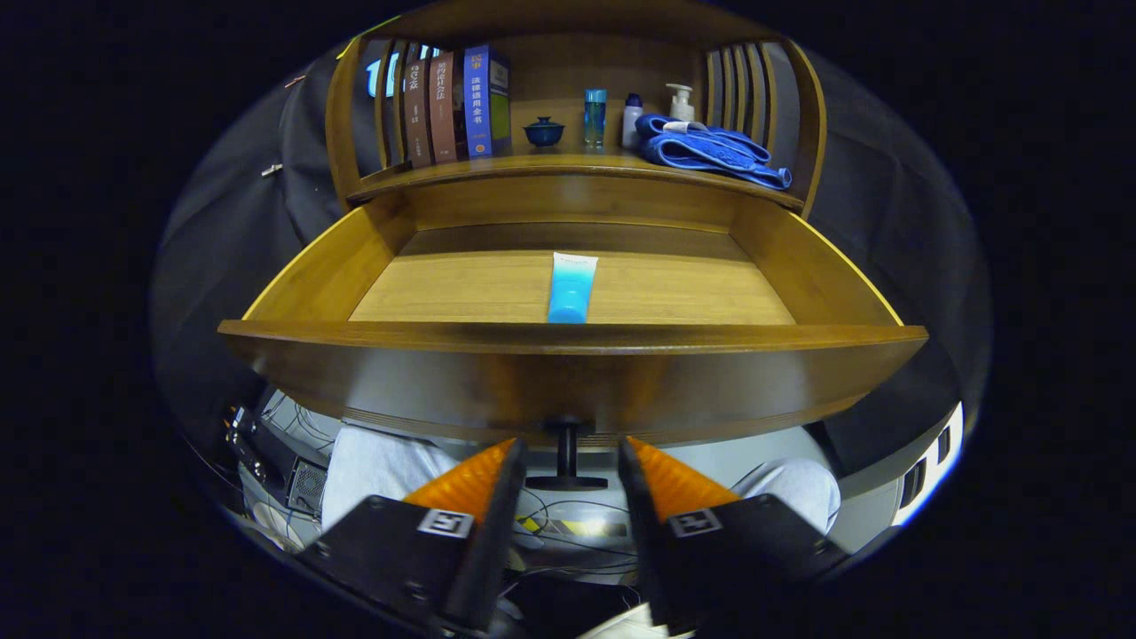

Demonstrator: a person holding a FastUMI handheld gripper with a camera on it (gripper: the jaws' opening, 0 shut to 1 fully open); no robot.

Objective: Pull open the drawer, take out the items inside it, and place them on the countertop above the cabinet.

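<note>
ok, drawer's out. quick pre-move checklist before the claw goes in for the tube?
1. Drawer pulled open: ok.
2. Blue tube lying flat on the drawer floor, nothing on it: ok.
3. Claw empty, fingers apart: ok.
4. Clear of the knob: not ok, it sits between the fingers.
5. Free spot on the countertop: ok, bare strip ahead of the small bowl.
6. Other items in the drawer's near strip behind its front panel: cannot tell.

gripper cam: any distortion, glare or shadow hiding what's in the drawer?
Gripper view: fisheye bows the drawer front; its face is shadowed with dull glare. The blue tube inside is lit and sharp. Gripper open, fingers flanking the knob.
</note>
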